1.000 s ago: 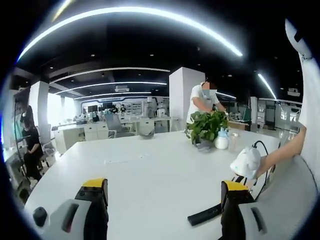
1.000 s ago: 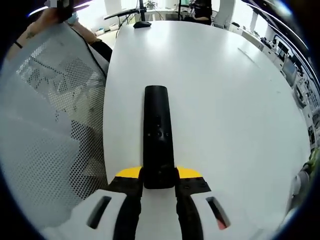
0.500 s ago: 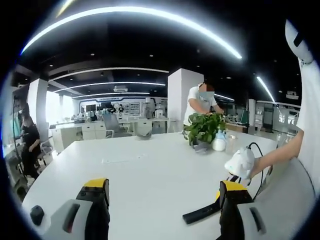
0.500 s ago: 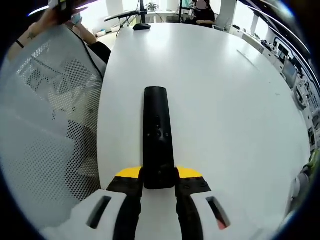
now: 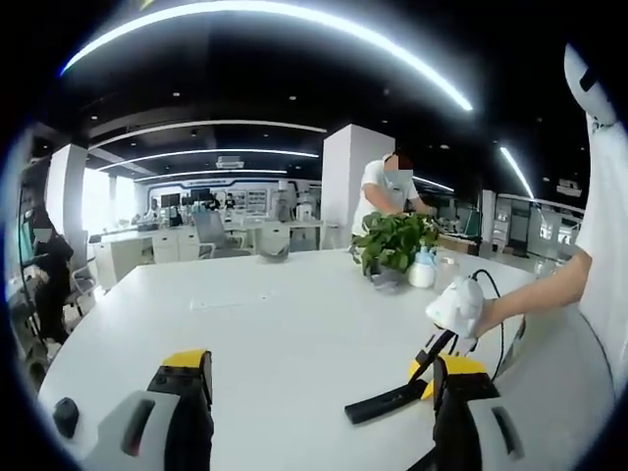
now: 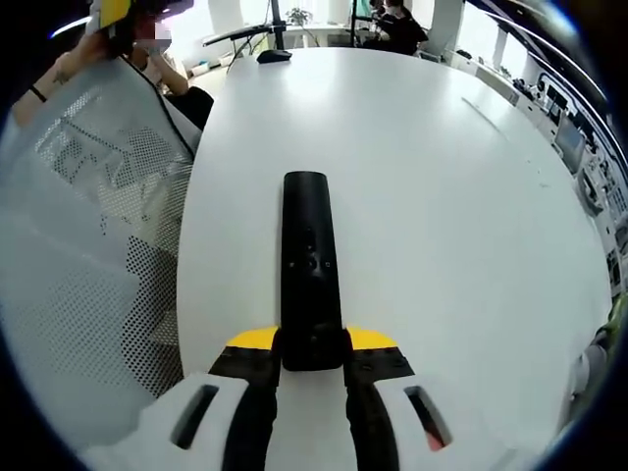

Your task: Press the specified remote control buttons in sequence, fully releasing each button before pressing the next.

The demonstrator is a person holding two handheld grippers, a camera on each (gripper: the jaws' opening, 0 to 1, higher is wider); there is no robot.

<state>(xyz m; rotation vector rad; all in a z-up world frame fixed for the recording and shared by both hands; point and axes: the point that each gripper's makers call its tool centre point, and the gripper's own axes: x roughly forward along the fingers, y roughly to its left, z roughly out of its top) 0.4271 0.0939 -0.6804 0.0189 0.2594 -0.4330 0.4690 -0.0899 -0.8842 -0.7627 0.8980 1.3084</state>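
A long black remote [image 6: 310,257] points away over the white table [image 6: 442,196], several small buttons showing near its middle. My right gripper [image 6: 312,343] is shut on its near end, the yellow-tipped jaws pressed to both sides. In the left gripper view the same remote [image 5: 386,400] slants low over the table [image 5: 275,334], held by the white right gripper [image 5: 453,306] that enters from the right. My left gripper [image 5: 319,378] stands open, nothing between its jaws, with the remote just inside its right jaw.
A potted plant [image 5: 394,242] and a white spray bottle [image 5: 422,270] stand at the table's far side, a person behind them. A small black object [image 5: 64,417] lies at the lower left. White mesh fabric [image 6: 78,255] hangs past the table edge.
The right gripper has carried the remote further in over the table, away from its edge. In the left gripper view the remote now sits more to the left. Both grips are unchanged.
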